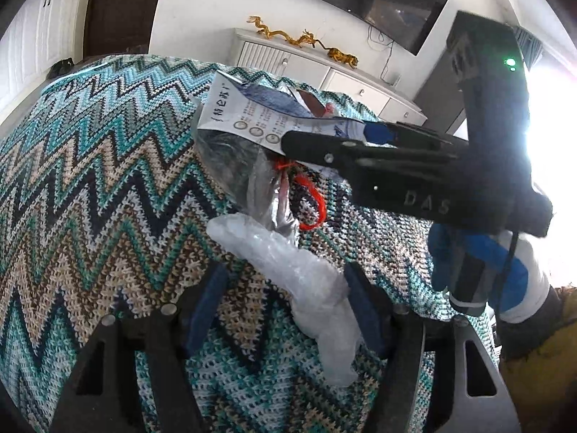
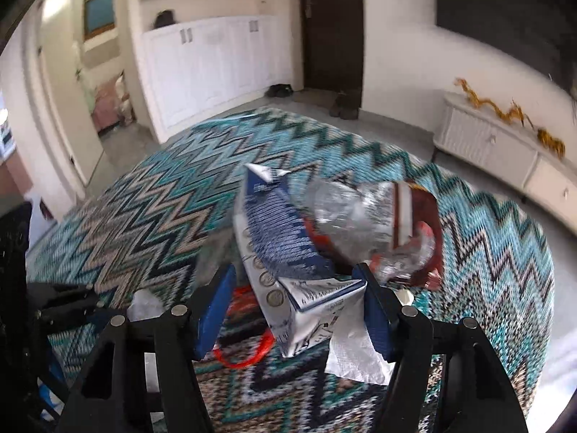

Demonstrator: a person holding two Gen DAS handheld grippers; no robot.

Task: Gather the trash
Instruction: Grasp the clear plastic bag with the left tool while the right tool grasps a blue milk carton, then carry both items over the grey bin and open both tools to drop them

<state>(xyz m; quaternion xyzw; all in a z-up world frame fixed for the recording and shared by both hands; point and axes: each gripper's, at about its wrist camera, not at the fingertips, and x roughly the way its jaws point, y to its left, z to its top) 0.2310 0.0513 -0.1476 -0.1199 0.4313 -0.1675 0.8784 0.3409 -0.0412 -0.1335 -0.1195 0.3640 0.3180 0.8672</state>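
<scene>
Two hand-held grippers were seen over a bench draped in a zigzag-knit cloth (image 1: 90,166) of teal, beige and black. The left gripper (image 1: 285,310) was held with its blue pads apart around a crumpled clear plastic wrapper (image 1: 299,278), which lay on the cloth; the right-hand pad appeared to touch the wrapper, while the other stood clear of it (no clamping could be confirmed). The right gripper (image 2: 294,310) was placed about the lower end of a blue-and-white carton (image 2: 281,249), its pads apart; one pad lay against the carton's corner and the other beside it, and whether the carton was actually pinched could not be told, the view being blurred. A white paper napkin (image 2: 355,350) was seen under the carton beside the right pad. Beyond the carton lay a crushed clear plastic bottle (image 2: 360,216) with a red-brown label, and a loop of red cord (image 1: 310,202) rested on the cloth just beside the pile. In the left wrist view the right gripper was seen from the side, held by a blue-and-white gloved hand (image 1: 497,278). A white cabinet (image 1: 324,72) bearing golden figurines (image 1: 299,38) stood behind.
</scene>
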